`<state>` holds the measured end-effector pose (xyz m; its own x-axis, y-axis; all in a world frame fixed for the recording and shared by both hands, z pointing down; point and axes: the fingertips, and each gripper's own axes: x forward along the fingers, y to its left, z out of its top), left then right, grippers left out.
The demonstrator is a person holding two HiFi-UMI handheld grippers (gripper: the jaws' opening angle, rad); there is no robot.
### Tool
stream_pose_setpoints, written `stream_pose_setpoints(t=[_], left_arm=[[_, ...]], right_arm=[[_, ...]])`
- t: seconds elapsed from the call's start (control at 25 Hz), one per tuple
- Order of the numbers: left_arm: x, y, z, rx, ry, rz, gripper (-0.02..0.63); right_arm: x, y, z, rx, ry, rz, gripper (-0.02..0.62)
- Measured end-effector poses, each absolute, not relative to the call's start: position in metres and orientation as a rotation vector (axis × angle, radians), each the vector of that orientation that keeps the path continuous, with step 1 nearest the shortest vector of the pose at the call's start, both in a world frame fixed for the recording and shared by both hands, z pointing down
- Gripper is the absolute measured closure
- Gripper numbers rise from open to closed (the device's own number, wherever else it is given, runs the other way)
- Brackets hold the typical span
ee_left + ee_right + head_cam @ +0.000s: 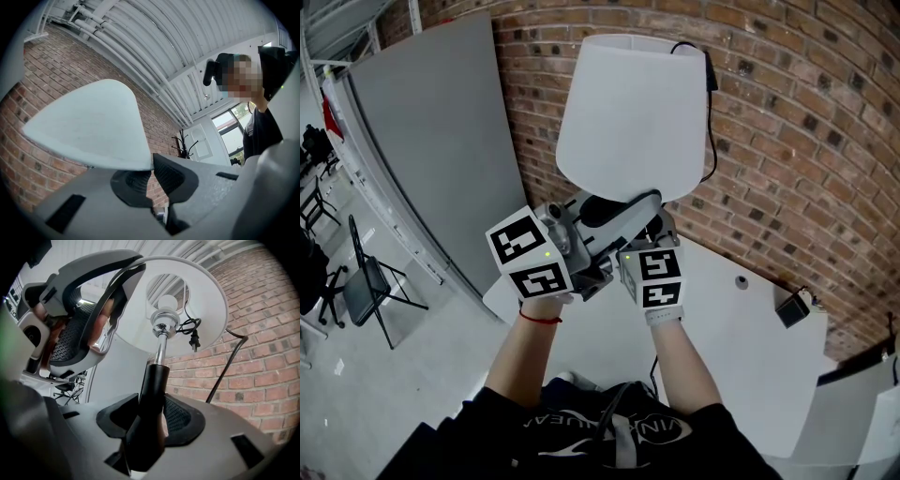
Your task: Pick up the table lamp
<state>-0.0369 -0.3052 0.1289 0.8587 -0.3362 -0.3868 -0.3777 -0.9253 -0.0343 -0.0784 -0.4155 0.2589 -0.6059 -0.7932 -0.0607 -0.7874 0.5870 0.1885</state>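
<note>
Lift step: table lamp (628, 112) looks raised clear of the table (741, 319). Right gripper (150, 411) clamps the black stem (152, 380). Left gripper (151, 169) seemingly pinches the lampshade (89, 126) rim just above. Next: hold it upright, mind the cord (711, 131).

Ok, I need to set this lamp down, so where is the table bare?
The white table lies bare between the person's right forearm and its right edge, nearer than the small round fitting. It is tighter at the far corner, where a black adapter sits.
</note>
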Motion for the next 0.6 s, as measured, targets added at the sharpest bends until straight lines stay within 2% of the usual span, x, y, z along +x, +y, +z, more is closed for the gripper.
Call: stream_pose_setpoints(t=[0.6], left_arm=[[-0.0391,-0.31,0.1337,-2.933,0.569,0.577,0.586]], right_arm=[[-0.0822,-0.4181,0.2663,1.361,-2.765,-0.282,0.43]])
